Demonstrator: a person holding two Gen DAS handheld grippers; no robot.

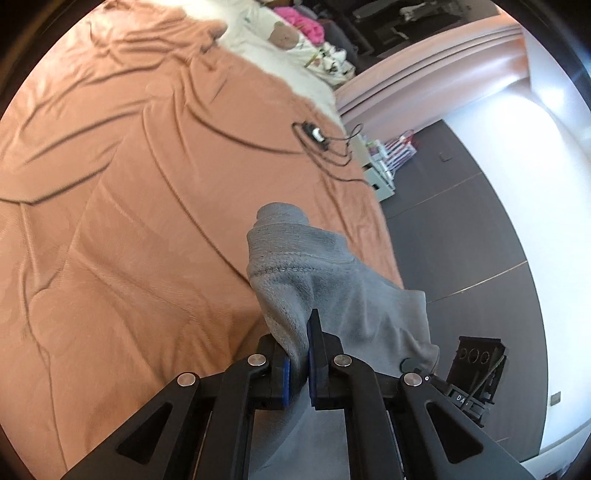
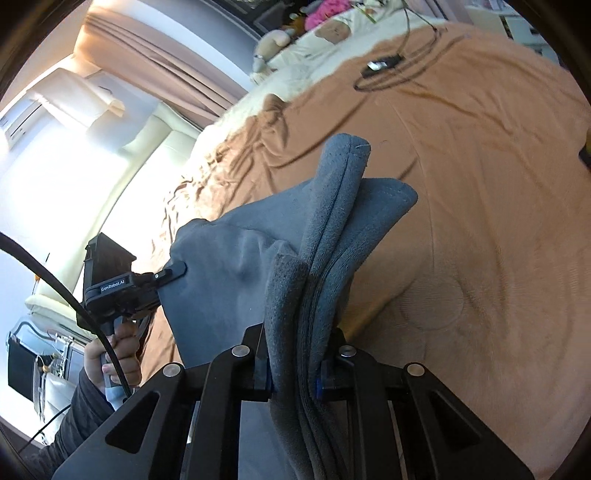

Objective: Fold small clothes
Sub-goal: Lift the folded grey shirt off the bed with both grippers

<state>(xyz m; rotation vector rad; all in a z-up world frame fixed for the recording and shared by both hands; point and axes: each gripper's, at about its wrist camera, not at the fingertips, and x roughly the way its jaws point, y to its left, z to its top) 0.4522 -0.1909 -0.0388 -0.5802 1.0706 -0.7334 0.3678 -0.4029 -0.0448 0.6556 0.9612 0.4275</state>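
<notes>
Gripping a grey garment (image 1: 332,280) between them, both claws are clamped on cloth above a bed covered by an orange-brown sheet (image 1: 129,221). The left claw (image 1: 299,369) has its blue-padded fingers (image 1: 313,354) pressed together on a bunched fold of the fleecy fabric, which rises ahead of it and drapes off to the right, over the bed's edge and the dark floor (image 1: 461,240). In the right wrist view, the right claw (image 2: 295,373) pinches a thick stack of several layers of the same grey garment (image 2: 332,236), whose folded edges stand up in front of the camera. A smoother panel of the cloth stretches leftward to the left claw (image 2: 173,273), seen there from the side with one finger laid against the fabric; the person's hand (image 2: 114,354) holds its handle, with a black cable running past.

On the sheet, well away from the garment, lies a small black-and-white device (image 1: 314,133) with a looped black cord (image 1: 332,155). At the far end of the bed sit a white blanket with a bear print (image 1: 284,35) and something bright pink (image 1: 303,22). Curtains (image 2: 155,62) hang beside a bright window.
</notes>
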